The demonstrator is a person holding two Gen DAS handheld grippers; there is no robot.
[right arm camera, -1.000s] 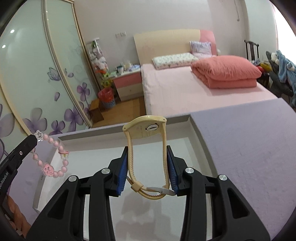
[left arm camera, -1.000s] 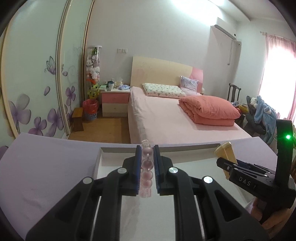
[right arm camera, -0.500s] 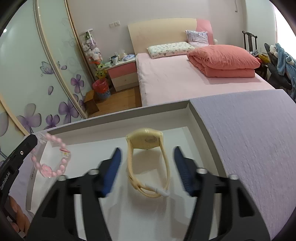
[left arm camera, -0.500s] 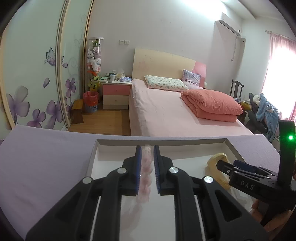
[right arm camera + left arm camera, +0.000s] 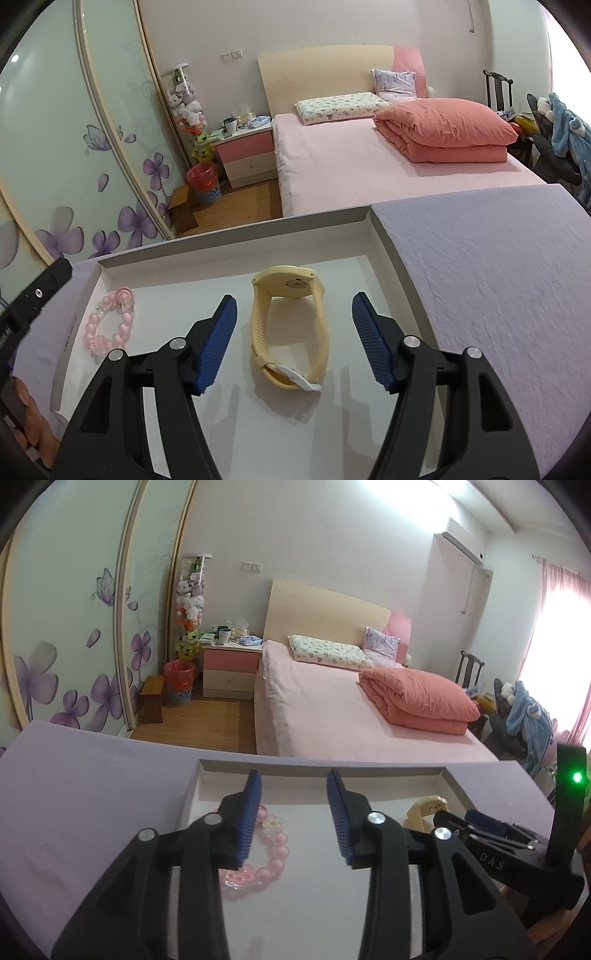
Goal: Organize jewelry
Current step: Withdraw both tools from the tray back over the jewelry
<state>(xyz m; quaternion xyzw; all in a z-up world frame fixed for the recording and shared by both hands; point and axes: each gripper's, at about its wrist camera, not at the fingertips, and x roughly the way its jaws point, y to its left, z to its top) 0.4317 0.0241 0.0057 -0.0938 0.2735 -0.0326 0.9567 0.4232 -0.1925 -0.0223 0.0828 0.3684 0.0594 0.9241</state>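
Note:
A pink bead bracelet (image 5: pixel 264 864) lies in the white shallow box (image 5: pixel 317 766), partly behind my left finger; it also shows in the right wrist view (image 5: pixel 109 325) at the box's left. A cream yellow watch (image 5: pixel 291 325) lies in the box (image 5: pixel 236 254), in front of my right gripper; its top shows in the left wrist view (image 5: pixel 426 808). My left gripper (image 5: pixel 293 794) is open and empty above the bracelet. My right gripper (image 5: pixel 293 314) is open and empty, jaws either side of the watch without touching it.
The box sits on a lilac cloth-covered table (image 5: pixel 498 280). The right gripper's body (image 5: pixel 509 845) is at the right of the left wrist view. Beyond the table's far edge are a pink bed (image 5: pixel 351 709) and a wardrobe with flower doors (image 5: pixel 74 646).
Both grippers have opened and let go. The bracelet dropped from the left gripper into the box's left side, and the watch from the right gripper now lies on the box floor.

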